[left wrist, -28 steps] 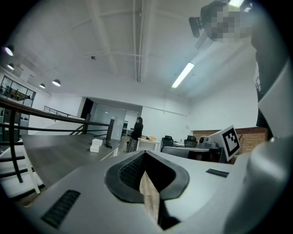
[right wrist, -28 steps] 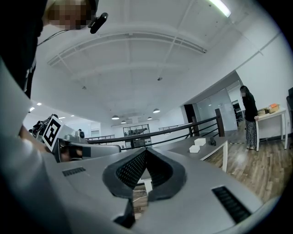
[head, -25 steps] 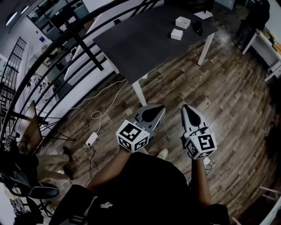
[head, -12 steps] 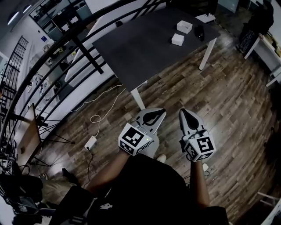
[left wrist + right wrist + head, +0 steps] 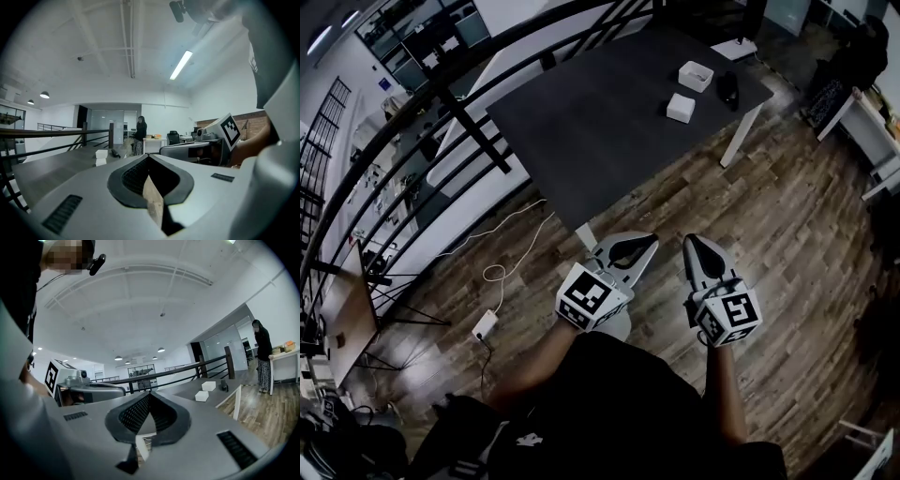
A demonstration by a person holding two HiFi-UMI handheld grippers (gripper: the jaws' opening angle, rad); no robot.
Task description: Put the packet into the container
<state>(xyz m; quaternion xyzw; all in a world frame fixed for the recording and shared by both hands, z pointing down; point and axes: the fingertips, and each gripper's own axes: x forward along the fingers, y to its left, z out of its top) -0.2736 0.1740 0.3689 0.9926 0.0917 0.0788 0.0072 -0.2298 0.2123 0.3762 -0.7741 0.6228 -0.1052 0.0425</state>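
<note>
On the wooden floor (image 5: 787, 216) short of the dark table (image 5: 581, 122), you are walking in: its near edge is sitting closer to your grippers than a second ago, so you are only approaching. The left gripper (image 5: 649, 242) is riding pressed together, empty; the right gripper (image 5: 694, 244) likewise. What I am taking for the packet (image 5: 680, 107) is lying just beside the white container (image 5: 695, 75), far up the table.
</note>
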